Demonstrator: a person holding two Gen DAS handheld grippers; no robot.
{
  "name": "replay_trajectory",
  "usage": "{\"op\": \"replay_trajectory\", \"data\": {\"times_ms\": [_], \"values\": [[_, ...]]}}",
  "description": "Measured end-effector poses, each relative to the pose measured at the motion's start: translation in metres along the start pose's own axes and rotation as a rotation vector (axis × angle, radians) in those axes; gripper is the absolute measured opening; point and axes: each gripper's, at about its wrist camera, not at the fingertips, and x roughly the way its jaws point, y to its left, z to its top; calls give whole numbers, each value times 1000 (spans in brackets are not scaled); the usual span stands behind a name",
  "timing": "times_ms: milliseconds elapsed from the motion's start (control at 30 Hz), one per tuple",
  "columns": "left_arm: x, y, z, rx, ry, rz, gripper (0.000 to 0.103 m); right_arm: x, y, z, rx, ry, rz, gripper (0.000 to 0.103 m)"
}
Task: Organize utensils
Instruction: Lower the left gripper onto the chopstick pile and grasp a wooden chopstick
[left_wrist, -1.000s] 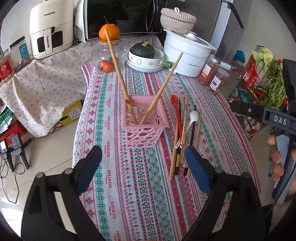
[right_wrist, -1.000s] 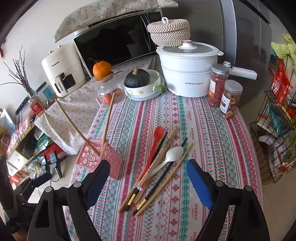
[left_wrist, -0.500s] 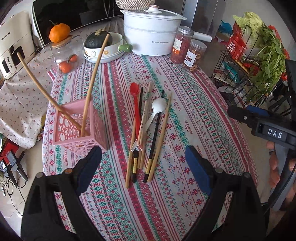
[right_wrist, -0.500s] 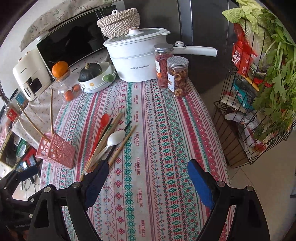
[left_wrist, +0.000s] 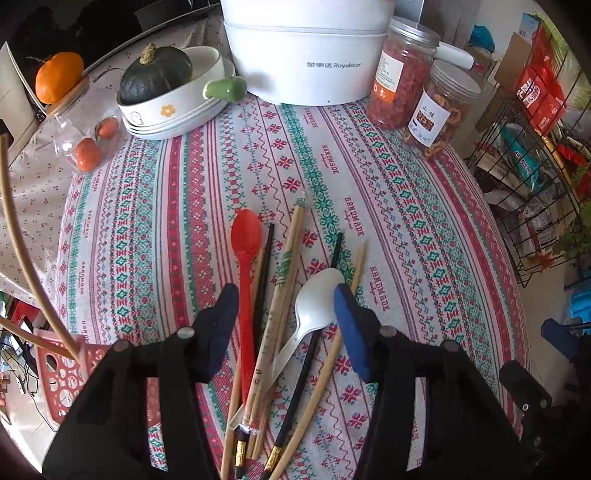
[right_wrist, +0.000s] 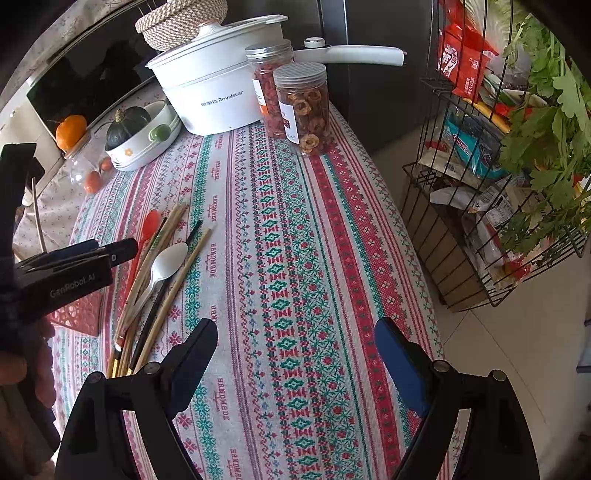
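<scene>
A pile of utensils lies on the patterned tablecloth: a red spoon (left_wrist: 244, 240), a white spoon (left_wrist: 316, 301), wooden chopsticks (left_wrist: 286, 266) and black chopsticks (left_wrist: 264, 266). My left gripper (left_wrist: 286, 306) is open, low over the pile, its jaws straddling the spoons and chopsticks without holding any. The pink basket (left_wrist: 55, 373) stands at the left with two long wooden chopsticks (left_wrist: 18, 236) in it. My right gripper (right_wrist: 295, 343) is open and empty over bare cloth to the right of the pile. The pile (right_wrist: 159, 266) and my left gripper (right_wrist: 74, 258) also show in the right wrist view.
At the back stand a white electric pot (left_wrist: 306, 55), two jars of dried food (left_wrist: 439, 107), a bowl with a green squash (left_wrist: 166, 85) and a glass jar (left_wrist: 81, 136) with an orange on top. A wire rack of groceries (right_wrist: 498, 184) stands right of the table edge.
My left gripper has swung right from the pink basket and come down over the utensil pile. My right gripper has moved right, away from the pile, toward the table's right side.
</scene>
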Motion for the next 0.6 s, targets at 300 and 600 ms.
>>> {"op": "replay_trajectory", "data": {"times_ms": [300,600], "values": [[48,-5,24,-11,56,25,23,9,-7,3,-5,20,-1,88],[44,1,23,-25,52,16,6,17,-8,3,1,41,-12,88]]}}
